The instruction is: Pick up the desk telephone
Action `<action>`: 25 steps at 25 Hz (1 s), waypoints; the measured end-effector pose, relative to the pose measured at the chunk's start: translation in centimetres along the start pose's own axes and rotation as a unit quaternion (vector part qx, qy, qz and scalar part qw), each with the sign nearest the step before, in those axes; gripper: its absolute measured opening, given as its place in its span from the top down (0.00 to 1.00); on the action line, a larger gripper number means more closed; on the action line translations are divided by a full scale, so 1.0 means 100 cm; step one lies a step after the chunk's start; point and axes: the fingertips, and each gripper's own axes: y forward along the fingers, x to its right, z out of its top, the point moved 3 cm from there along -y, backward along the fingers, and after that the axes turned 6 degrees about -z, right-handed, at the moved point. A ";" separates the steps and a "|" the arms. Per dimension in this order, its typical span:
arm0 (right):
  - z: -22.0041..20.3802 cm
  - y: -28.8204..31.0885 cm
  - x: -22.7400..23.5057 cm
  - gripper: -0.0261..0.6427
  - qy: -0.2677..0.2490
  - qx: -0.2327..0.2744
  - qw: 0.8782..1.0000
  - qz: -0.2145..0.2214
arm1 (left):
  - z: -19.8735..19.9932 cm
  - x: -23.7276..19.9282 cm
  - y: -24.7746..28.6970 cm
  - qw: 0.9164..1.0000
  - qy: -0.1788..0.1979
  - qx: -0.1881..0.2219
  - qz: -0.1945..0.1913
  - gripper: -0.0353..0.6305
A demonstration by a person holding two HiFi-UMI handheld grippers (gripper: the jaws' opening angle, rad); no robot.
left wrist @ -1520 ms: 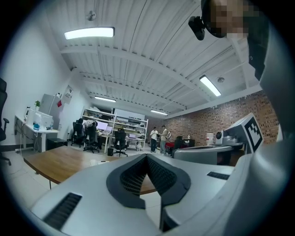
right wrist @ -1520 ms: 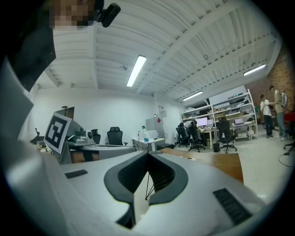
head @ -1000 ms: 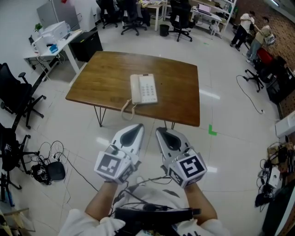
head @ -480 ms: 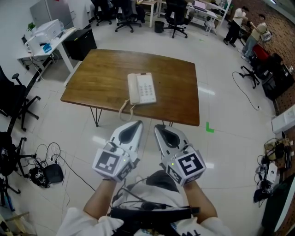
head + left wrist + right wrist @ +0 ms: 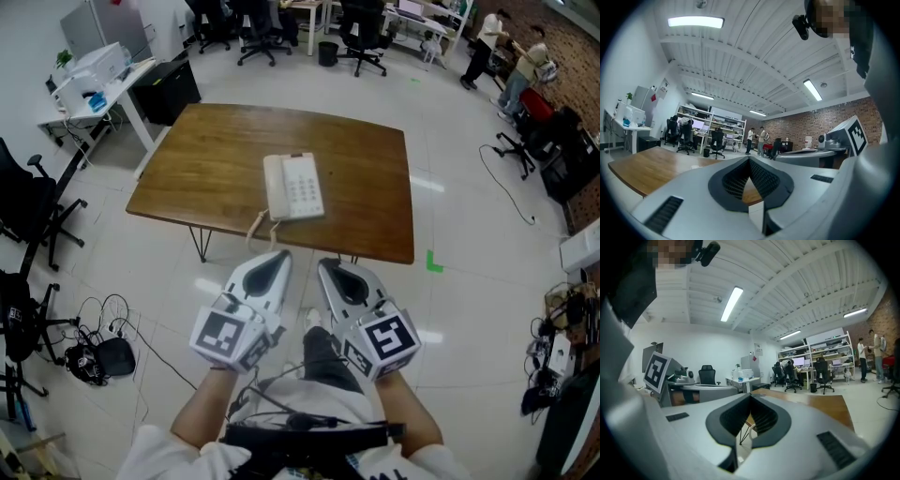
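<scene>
A cream-white desk telephone with handset and keypad (image 5: 293, 186) lies flat near the middle of the brown wooden bench (image 5: 211, 159). Its coiled cord (image 5: 260, 223) hangs over the near edge. The grey left gripper (image 5: 279, 255) and grey right gripper (image 5: 324, 265) are held side by side above the white tiled floor (image 5: 469, 309), short of the bench and apart from the telephone. Both pairs of fingers (image 5: 734, 184) are closed tip to tip, with nothing between them.

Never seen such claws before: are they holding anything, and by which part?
Nothing. The left gripper and right gripper are both shut and empty; the desk telephone lies untouched on the table.
</scene>
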 end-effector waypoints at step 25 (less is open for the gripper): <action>0.005 0.112 0.077 0.96 0.005 -0.018 1.000 0.018 | -0.017 -0.094 0.085 0.999 -0.004 -0.029 0.035 0.95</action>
